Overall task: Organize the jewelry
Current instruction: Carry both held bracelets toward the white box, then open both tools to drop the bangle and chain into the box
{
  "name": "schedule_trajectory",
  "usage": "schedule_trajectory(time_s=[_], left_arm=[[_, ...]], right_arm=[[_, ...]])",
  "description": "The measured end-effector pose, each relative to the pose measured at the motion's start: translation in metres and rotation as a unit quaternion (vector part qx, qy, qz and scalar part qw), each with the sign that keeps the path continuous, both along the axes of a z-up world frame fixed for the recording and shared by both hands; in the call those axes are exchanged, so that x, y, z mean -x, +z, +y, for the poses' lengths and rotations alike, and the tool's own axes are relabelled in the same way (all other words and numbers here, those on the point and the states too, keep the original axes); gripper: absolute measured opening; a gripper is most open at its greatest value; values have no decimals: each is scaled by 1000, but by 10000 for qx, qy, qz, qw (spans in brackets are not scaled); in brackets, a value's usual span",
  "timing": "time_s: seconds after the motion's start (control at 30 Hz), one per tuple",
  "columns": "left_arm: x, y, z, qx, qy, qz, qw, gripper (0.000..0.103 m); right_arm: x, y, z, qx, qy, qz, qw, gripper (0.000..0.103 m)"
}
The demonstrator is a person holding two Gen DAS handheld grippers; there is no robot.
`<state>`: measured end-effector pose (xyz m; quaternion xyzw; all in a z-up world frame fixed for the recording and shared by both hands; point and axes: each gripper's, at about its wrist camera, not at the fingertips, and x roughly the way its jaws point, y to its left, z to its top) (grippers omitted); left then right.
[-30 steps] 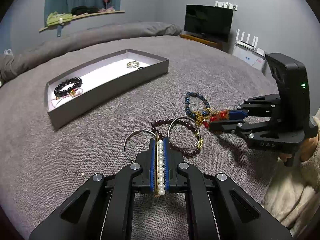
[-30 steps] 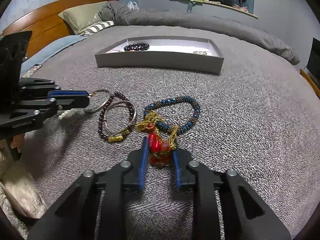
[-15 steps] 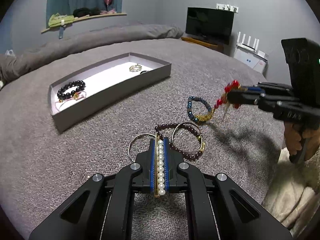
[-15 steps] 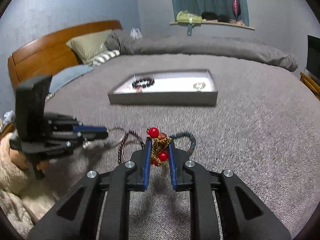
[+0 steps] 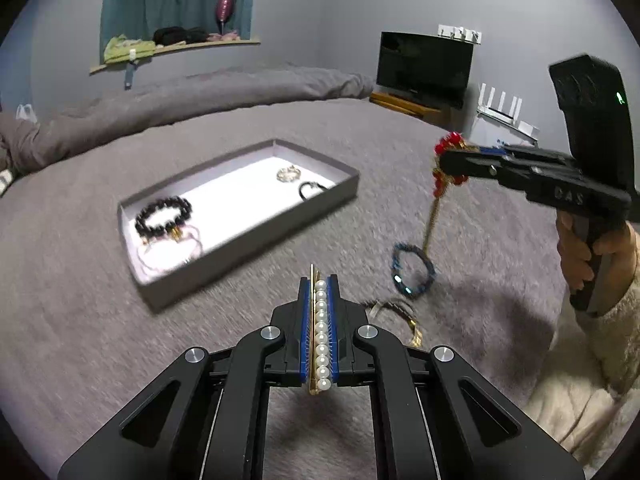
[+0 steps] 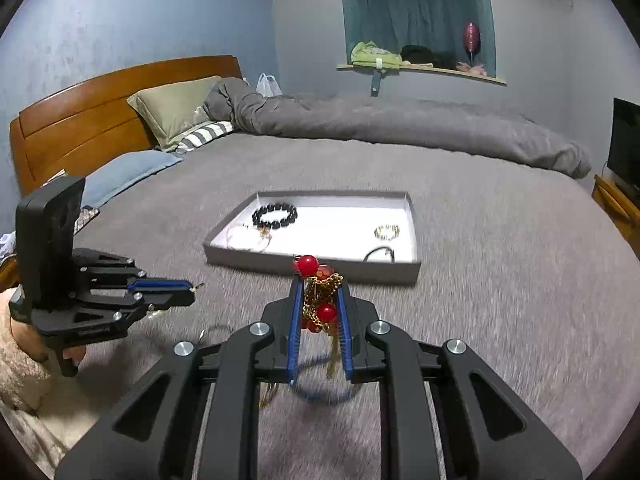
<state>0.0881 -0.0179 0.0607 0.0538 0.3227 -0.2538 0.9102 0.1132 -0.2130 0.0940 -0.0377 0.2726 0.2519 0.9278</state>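
Between the left gripper (image 5: 320,304) pads sits a clamped pearl strand (image 5: 321,336); right gripper (image 6: 319,304) clenches red-bead chain (image 6: 320,300).

A grey bed (image 5: 120,340) carried a grey tray (image 5: 248,248), a blue bead bracelet (image 5: 413,270), and pillows (image 6: 176,108) beyond the left claw (image 6: 192,290).

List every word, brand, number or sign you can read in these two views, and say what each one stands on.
"DAS": raised letters on the side of the right gripper, partly blurred, so the reading is uncertain.
Embossed marking on the side of the left gripper: too small to read.
Nothing else carries legible text.
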Motion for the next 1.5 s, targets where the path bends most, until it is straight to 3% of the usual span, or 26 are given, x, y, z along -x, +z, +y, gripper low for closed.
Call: schedule_trajectory(time_s=[0.37, 0.67, 1.0, 1.23, 1.33, 1.5], left_arm=[[-83, 25, 20, -267, 385, -90, 9989, 8], [-165, 18, 17, -191, 448, 261, 9985, 8], [-243, -16, 1, -401, 504, 936, 9935, 8], [-276, -37, -5, -662, 646, 1404, 9858, 8], [-284, -44, -4, -725, 720, 1554, 9826, 8], [-292, -51, 2, -727, 877, 1611, 9803, 8]], right_arm=[[-102, 7, 24, -30, -241, 228, 9994, 16], [-174, 2, 35, -155, -477, 253, 9984, 16], [-235, -34, 73, 673, -519, 382, 9956, 16], [-277, -67, 81, 952, -612, 1491, 9823, 16], [-282, -76, 79, 1161, -824, 1723, 9747, 16], [-290, -83, 69, 961, -975, 2093, 9682, 16]])
